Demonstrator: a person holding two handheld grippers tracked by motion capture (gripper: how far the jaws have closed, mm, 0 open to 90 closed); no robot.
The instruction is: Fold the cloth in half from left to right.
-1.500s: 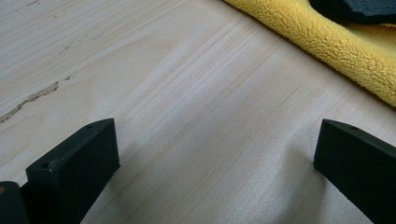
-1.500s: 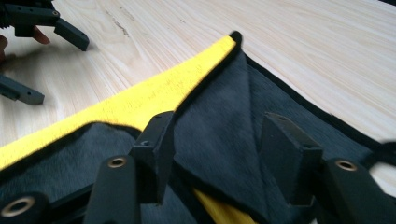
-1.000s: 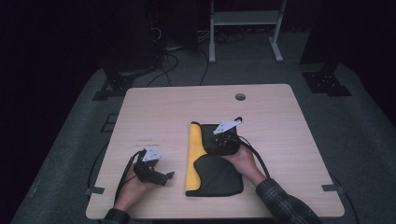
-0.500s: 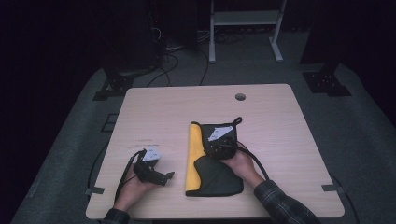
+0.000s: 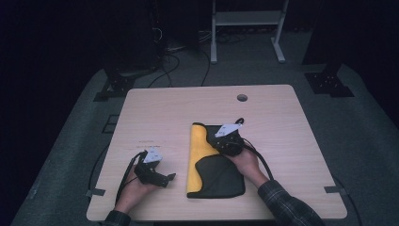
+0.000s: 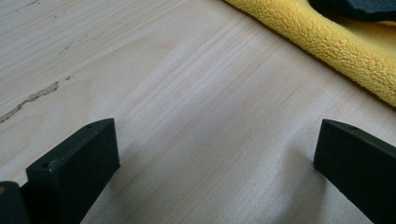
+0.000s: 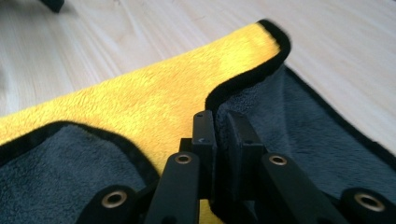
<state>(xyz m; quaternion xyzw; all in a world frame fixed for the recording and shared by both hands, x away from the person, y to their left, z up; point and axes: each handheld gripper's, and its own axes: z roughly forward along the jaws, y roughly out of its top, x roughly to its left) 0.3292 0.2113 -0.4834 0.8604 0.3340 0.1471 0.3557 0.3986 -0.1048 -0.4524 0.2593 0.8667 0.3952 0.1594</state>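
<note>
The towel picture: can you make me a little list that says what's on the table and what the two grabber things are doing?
table: light wooden table with a small round hole near its far edge
towel: yellow and dark grey towel, partly folded, dark side turned over the yellow
right gripper: right gripper, jaws shut on the towel's black-trimmed edge
left gripper: left gripper, jaws wide open over bare wood, beside the towel, not touching it
hands: one hand on each gripper

Table [image 6: 187,93] pale matt wood, fine grain; towel [image 7: 140,107] fluffy yellow-grey cloth.
</note>
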